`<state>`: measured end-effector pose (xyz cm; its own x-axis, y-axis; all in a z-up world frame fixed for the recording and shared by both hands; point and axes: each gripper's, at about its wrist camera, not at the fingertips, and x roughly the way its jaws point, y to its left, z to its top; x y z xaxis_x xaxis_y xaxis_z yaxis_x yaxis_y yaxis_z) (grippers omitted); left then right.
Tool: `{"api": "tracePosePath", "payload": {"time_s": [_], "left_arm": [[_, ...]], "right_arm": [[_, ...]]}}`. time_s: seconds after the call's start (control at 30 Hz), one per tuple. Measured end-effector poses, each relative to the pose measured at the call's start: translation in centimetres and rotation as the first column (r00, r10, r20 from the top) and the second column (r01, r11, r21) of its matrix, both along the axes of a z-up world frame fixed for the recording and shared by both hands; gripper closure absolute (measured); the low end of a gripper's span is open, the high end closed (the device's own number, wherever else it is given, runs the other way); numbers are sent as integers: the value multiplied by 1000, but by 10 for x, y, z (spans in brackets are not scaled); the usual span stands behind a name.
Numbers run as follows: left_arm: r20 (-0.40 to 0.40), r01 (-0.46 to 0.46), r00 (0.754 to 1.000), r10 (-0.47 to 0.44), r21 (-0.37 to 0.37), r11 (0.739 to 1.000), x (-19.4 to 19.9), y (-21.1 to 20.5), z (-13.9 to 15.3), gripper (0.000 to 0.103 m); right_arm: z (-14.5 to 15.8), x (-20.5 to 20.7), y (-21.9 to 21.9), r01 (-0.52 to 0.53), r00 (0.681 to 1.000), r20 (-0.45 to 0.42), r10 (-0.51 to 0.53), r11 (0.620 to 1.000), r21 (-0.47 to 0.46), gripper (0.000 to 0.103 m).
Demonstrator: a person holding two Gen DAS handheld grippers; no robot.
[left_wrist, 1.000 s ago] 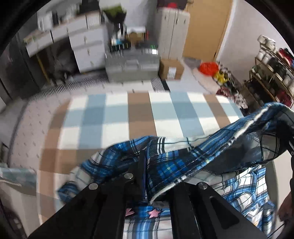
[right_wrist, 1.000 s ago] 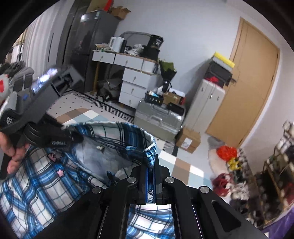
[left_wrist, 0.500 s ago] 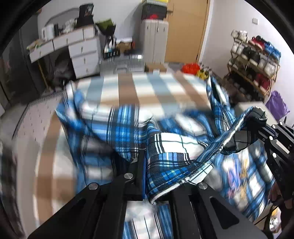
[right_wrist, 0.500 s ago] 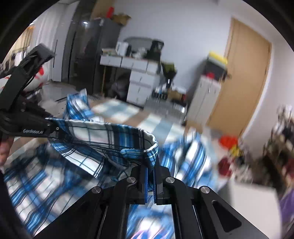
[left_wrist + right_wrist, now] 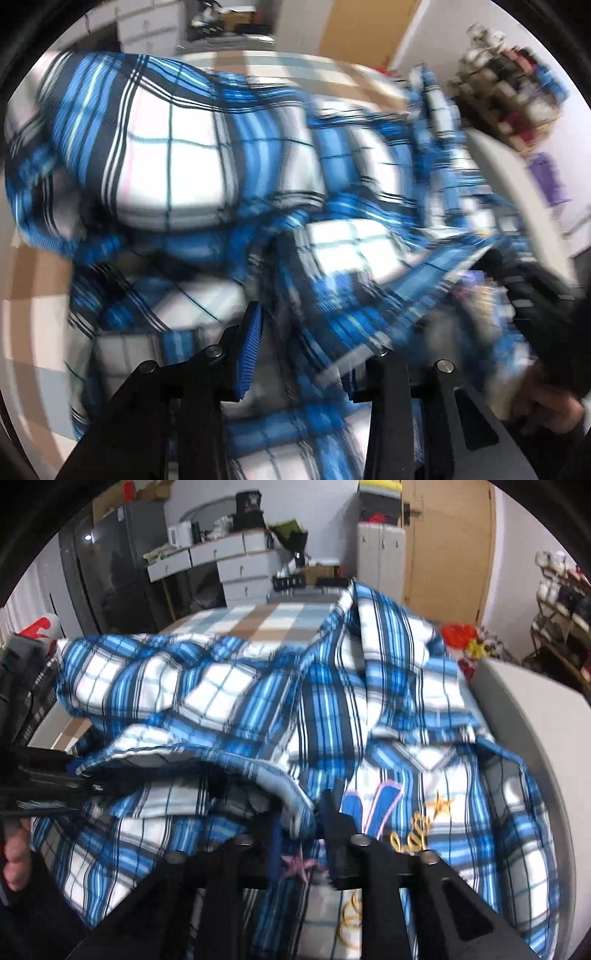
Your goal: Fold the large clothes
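Both tongs just opening, left tongs (image 5: 299,350) and right tongs (image 5: 299,834) spread, plaid shirt (image 5: 332,701) between.

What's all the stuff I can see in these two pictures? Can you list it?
shirt: one, blue and white plaid with stitched stars, heaped on the bed.
bed cover: one, brown, blue and white checks, under the shirt.
drawers: one unit, white, against the back wall.
fridge: one, black, back left.
kettle: one, white, on the drawers.
door: one, tan wood, back right.
cabinet: one, white, left of the door.
shoe rack: one, full, far right.
left tool: black with blue pads, jaws just been opening, shirt edge between them.
right tool: black, jaws just been opening, shirt hem between them.
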<state>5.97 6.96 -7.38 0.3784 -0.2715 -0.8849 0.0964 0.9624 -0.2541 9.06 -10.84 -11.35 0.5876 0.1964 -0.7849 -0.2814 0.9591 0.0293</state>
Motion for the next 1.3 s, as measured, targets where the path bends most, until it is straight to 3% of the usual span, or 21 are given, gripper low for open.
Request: {"api": "tracePosePath", "payload": {"time_s": [0.07,0.17,0.23,0.3,0.33,0.4,0.5,0.57,0.7,0.83,0.87,0.97,1.03,1.1,1.17,1.3], "left_arm": [[3,28,1000,-28,-54,998,-8,6,15,56],[35,105,994,-101,-164,981,-19,18,50,53],[92,128,989,-113,-180,975,-24,23,76,53],[175,122,980,-92,-171,978,-18,28,103,35],[218,122,972,-84,-164,979,-8,30,116,16],[276,81,960,-41,-136,987,16,33,128,13],[199,46,980,-19,-129,991,65,36,111,13],[74,8,997,4,-155,988,95,41,75,13],[-50,-115,993,106,-232,966,81,65,6,13],[-86,-204,979,185,-377,903,61,83,-33,13],[-52,-193,981,188,-389,901,57,82,-37,13],[-18,-148,988,150,-326,934,52,73,-29,13],[-8,-126,992,129,-304,944,51,70,-25,13],[-13,-113,993,115,-310,944,51,73,-21,13],[-26,-94,996,91,-302,949,54,72,-16,13],[-54,-79,996,66,-289,954,61,74,-12,13]], "right_arm": [[0,-2,-4,-3,999,-32,3,1000,8,75],[-4,-15,-9,-7,998,-57,6,1000,-11,71],[-2,-18,-14,-4,998,-70,2,999,-34,67],[3,-24,-20,-4,997,-76,1,999,-40,63],[8,-26,-24,2,997,-71,-4,999,-38,62],[20,-30,-31,18,999,-47,-19,1000,-11,62],[49,-25,-35,48,999,7,-48,997,55,53],[70,-9,-28,39,998,38,-43,996,86,42],[93,41,13,-29,996,89,24,998,53,32],[80,108,57,-97,995,30,97,995,5,32],[74,126,67,-98,995,22,99,995,-16,32],[44,168,83,-80,996,-52,74,987,-141,33],[16,184,72,-43,992,-122,14,970,-239,34],[-3,184,48,-12,983,-182,-37,966,-259,34],[-12,175,16,30,973,-214,-80,973,-227,34],[-14,149,-49,103,948,-294,-119,992,-67,34]]}}
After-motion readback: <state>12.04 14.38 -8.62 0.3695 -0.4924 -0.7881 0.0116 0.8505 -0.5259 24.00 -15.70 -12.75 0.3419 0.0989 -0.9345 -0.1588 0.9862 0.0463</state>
